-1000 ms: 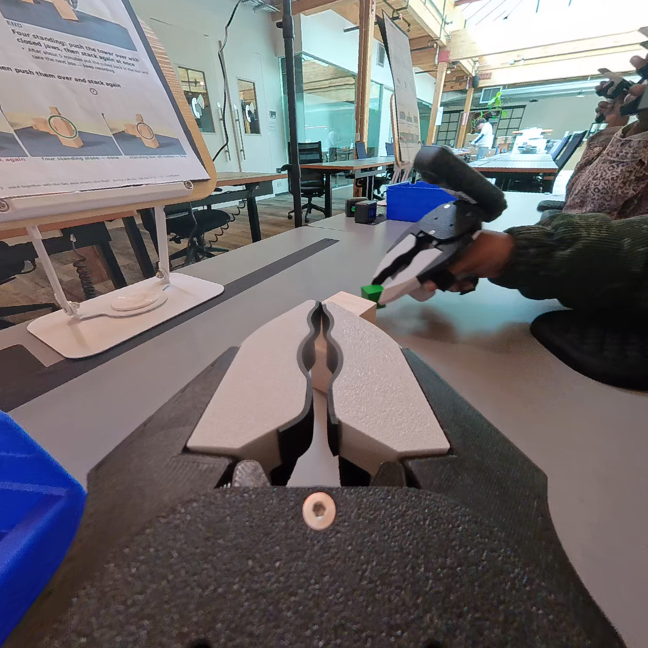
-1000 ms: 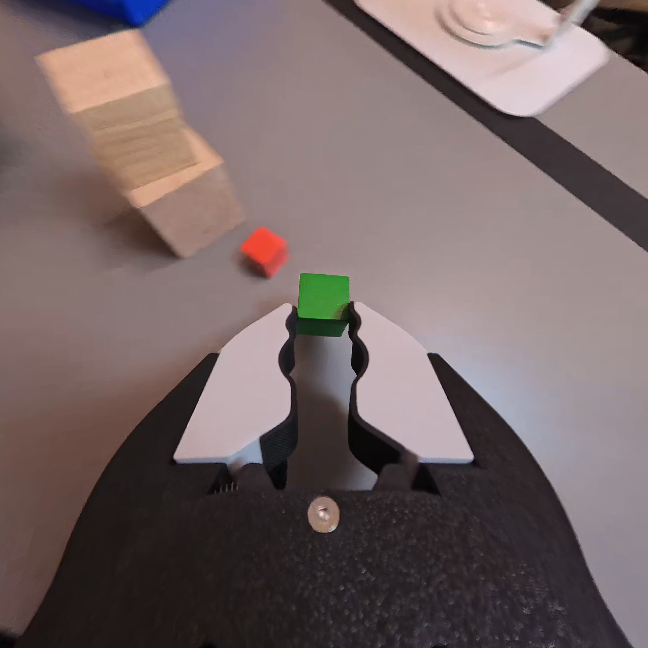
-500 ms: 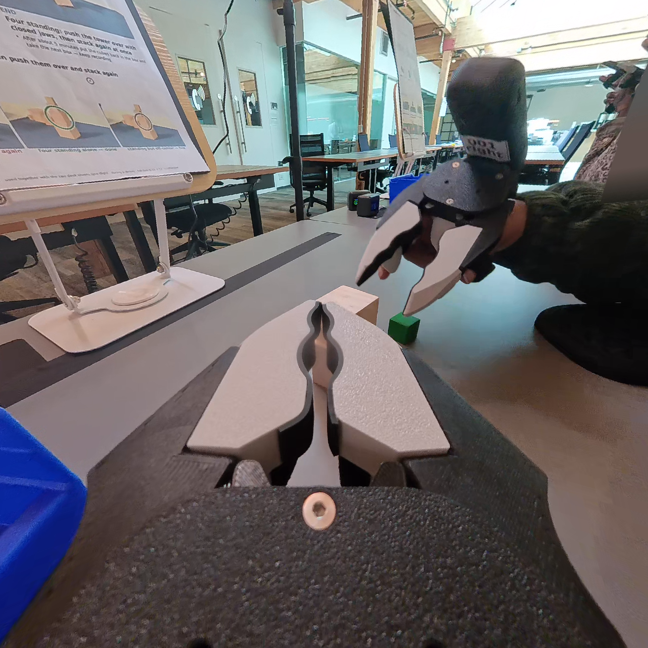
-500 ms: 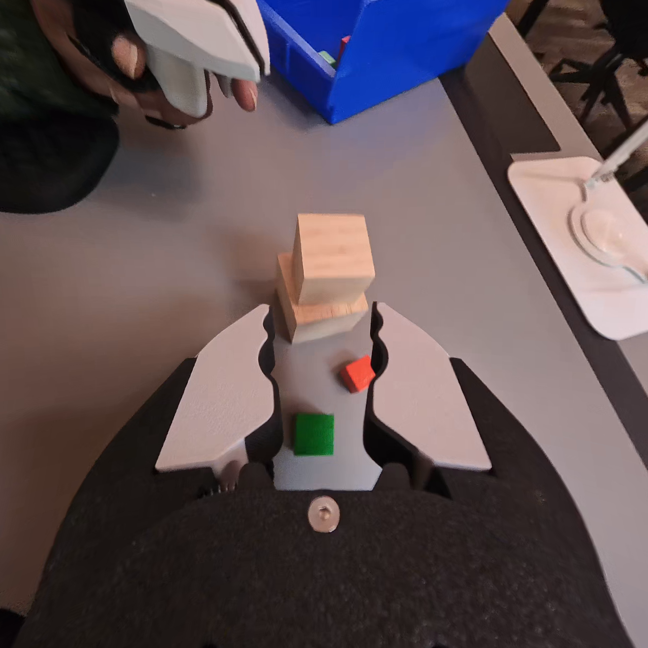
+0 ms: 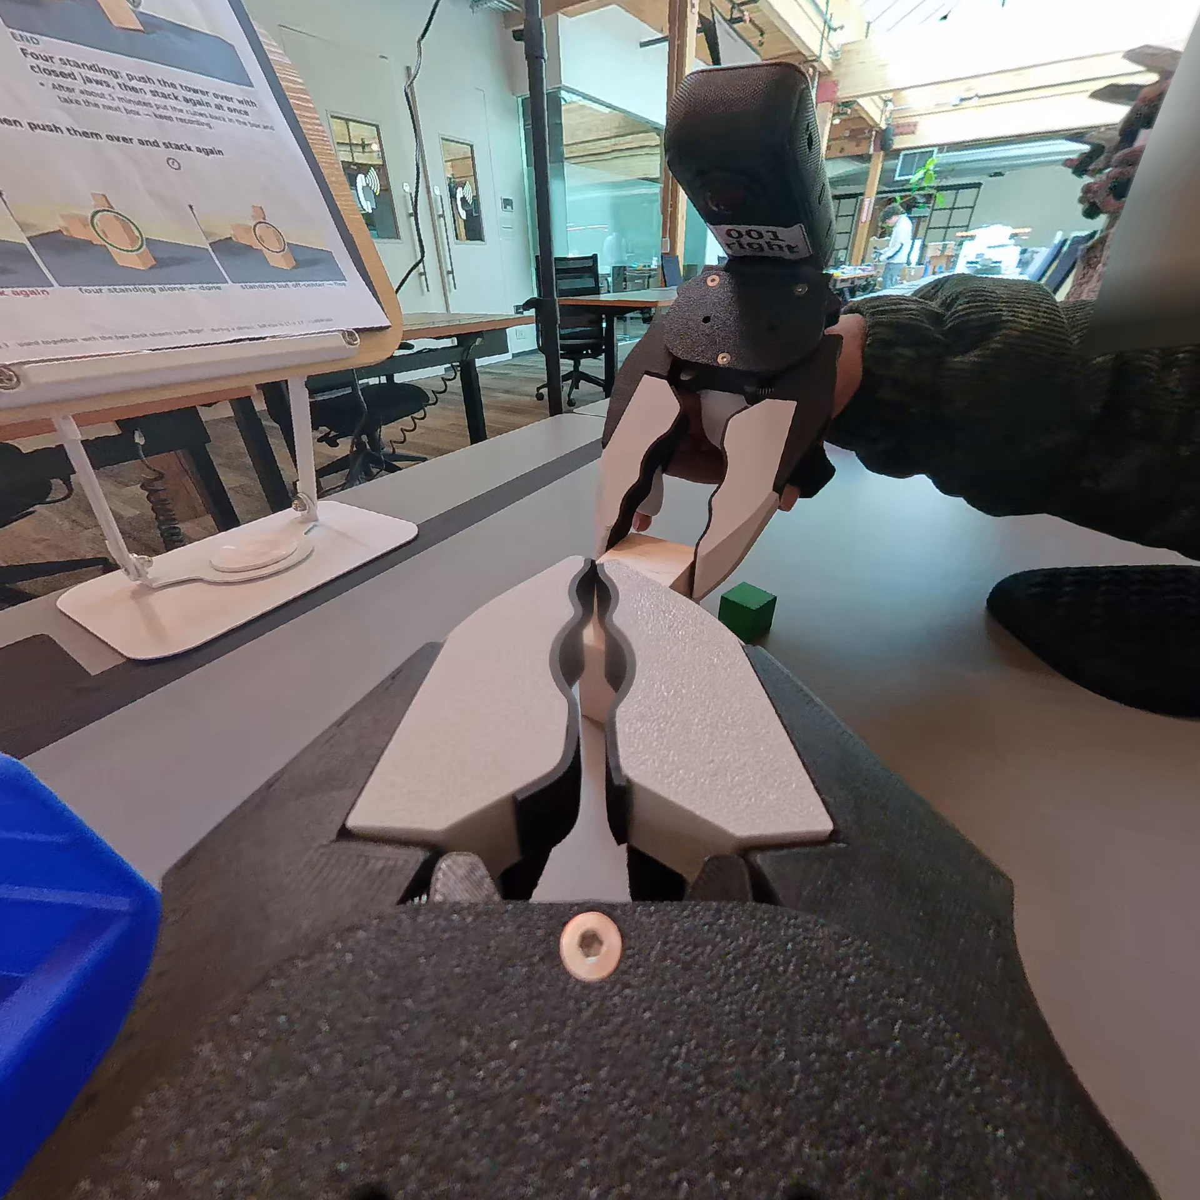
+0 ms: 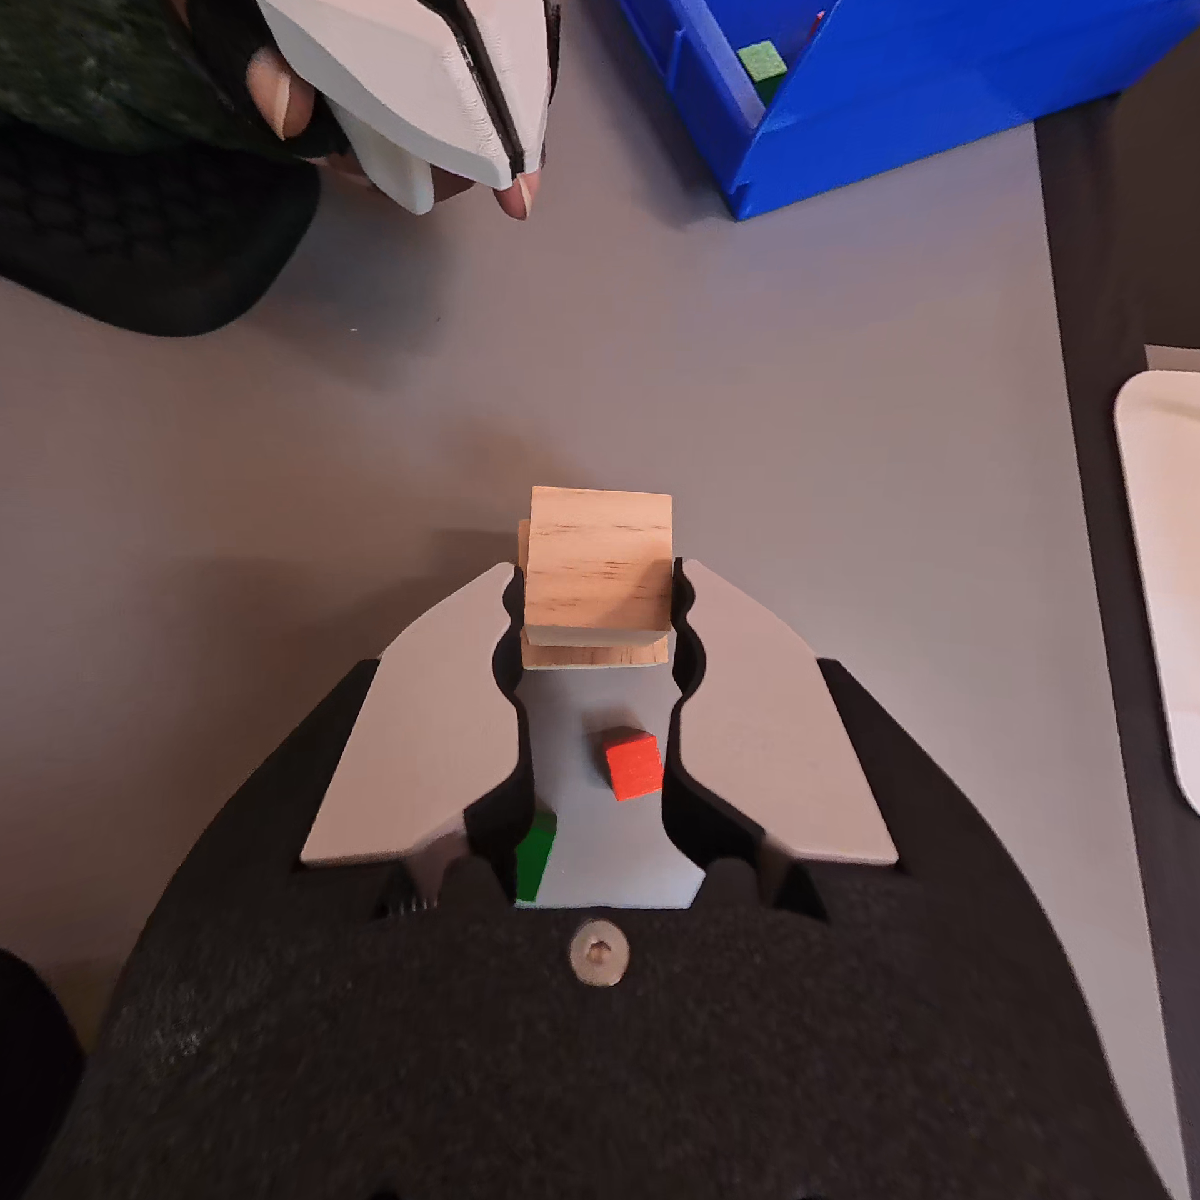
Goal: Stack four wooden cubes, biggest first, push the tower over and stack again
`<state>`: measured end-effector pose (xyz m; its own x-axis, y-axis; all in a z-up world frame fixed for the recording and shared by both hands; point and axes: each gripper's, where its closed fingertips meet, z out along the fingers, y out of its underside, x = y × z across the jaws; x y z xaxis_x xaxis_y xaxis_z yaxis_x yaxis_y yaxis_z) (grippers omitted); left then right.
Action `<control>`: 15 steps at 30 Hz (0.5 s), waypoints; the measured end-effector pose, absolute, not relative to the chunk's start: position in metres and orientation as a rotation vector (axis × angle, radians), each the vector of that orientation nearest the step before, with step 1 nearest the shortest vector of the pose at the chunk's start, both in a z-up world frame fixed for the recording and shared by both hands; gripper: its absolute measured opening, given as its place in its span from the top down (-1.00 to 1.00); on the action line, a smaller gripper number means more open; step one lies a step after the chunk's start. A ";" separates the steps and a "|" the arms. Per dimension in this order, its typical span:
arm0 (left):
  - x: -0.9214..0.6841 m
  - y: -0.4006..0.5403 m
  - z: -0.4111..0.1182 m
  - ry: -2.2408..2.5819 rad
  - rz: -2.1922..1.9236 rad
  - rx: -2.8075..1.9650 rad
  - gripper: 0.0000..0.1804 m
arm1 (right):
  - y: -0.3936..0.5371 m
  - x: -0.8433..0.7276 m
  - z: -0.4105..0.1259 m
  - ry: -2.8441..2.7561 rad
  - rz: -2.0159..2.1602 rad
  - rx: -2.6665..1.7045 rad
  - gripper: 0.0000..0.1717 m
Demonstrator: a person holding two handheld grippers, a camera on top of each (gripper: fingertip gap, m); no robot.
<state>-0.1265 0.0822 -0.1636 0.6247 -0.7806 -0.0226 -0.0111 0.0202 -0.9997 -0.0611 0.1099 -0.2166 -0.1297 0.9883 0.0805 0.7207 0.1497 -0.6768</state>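
Observation:
Two plain wooden cubes are stacked on the grey table (image 6: 844, 454), the upper cube (image 6: 597, 565) sitting skewed on the lower cube (image 6: 594, 654). My right gripper (image 6: 594, 568) comes down from above, and its pads press on the two sides of the upper cube. The left wrist view shows it (image 5: 652, 566) astride that cube (image 5: 656, 550). A small red cube (image 6: 633, 763) and a small green cube (image 6: 536, 854) lie on the table under the right gripper. The green cube (image 5: 747, 610) also shows in the left wrist view. My left gripper (image 5: 592, 566) is shut and empty, low over the table just short of the stack.
A blue bin (image 6: 909, 97) with small cubes inside stands beyond the stack; its corner (image 5: 58, 909) is beside my left gripper. A white stand (image 5: 240, 584) holds a printed sheet (image 5: 162, 162) at the left. A dark strip (image 5: 454, 500) runs along the table. A black cushion (image 5: 1104, 636) lies at the right. The grippers' ends are close to 10 centimeters from one another.
My right gripper let go of the green cube on the table, swung over the wooden stack, came down and narrowed its jaws onto the upper cube. My left gripper stayed shut and still.

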 end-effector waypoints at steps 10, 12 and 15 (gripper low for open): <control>-0.126 0.082 -0.164 0.716 -0.685 -1.443 1.00 | 0.110 -0.059 -0.218 -1.923 0.699 -1.588 0.49; -0.125 0.082 -0.165 0.718 -0.685 -1.445 1.00 | 0.110 -0.059 -0.218 -1.929 0.702 -1.580 0.49; -0.125 0.082 -0.165 0.720 -0.683 -1.446 1.00 | 0.110 -0.059 -0.218 -1.938 0.702 -1.572 0.49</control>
<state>-0.1250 0.0817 -0.1653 0.6212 -0.7833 -0.0240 -0.0173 0.0170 -0.9997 -0.0591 0.1101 -0.2184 -0.1719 0.9814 0.0858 0.6986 0.1829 -0.6918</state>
